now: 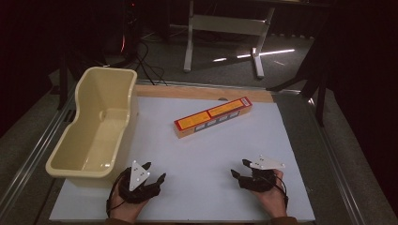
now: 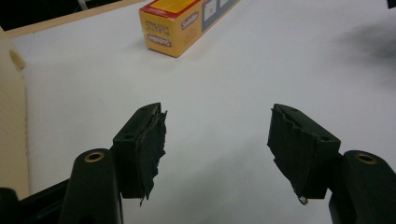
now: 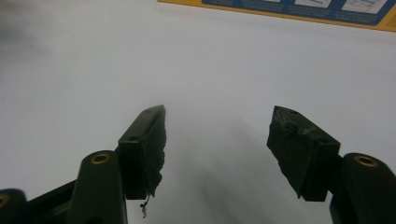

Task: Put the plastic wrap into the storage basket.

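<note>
On the white tabletop (image 1: 202, 187), seen from the high view, a long red and yellow box (image 1: 213, 117) lies flat near the centre, its far end pointing toward 2 o'clock. A cream plastic tub (image 1: 94, 126) sits at 9 o'clock, hanging partly over the tabletop's left edge; its inside looks bare, though the dim light makes the bottom hard to read.

The left claw (image 1: 152, 174) rests at 7 o'clock, just beside the tub's near corner, held by a hand (image 1: 126, 206) that is cut off at the bottom edge. In the left gripper view its jaws stand wide apart over bare white surface, holding nothing, their torn black pads (image 2: 152, 140) ragged at the edges. The box's near end shows at the top, its small print blurred and cut off by the frame.

The right claw (image 1: 239, 169) sits at 5 o'clock, well apart from the box. Its jaws are likewise spread and empty in the right gripper view, where a thin strip of the box crosses the top edge.
</note>
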`<action>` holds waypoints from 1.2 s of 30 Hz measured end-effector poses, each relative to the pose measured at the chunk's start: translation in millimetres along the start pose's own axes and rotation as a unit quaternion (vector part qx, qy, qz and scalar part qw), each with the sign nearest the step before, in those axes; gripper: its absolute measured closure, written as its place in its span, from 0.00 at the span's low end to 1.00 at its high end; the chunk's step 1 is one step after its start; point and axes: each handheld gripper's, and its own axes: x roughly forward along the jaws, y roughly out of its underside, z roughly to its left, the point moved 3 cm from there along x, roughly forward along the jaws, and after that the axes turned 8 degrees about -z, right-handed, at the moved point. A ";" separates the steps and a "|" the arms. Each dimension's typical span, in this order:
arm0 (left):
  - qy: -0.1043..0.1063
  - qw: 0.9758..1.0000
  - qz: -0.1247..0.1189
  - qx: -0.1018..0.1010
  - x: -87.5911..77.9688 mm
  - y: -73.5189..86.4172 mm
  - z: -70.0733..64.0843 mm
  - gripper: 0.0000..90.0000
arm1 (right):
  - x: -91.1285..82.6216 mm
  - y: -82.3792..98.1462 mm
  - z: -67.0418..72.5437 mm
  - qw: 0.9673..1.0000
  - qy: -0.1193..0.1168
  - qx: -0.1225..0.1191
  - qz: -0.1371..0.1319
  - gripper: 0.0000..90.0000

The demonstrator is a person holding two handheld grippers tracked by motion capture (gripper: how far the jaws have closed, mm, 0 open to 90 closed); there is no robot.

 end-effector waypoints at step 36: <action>-0.009 1.000 -0.019 -0.009 -6.8 -3.0 6.3 0.39 | 18.5 -34.0 31.1 0.998 -0.053 0.000 -0.032 0.59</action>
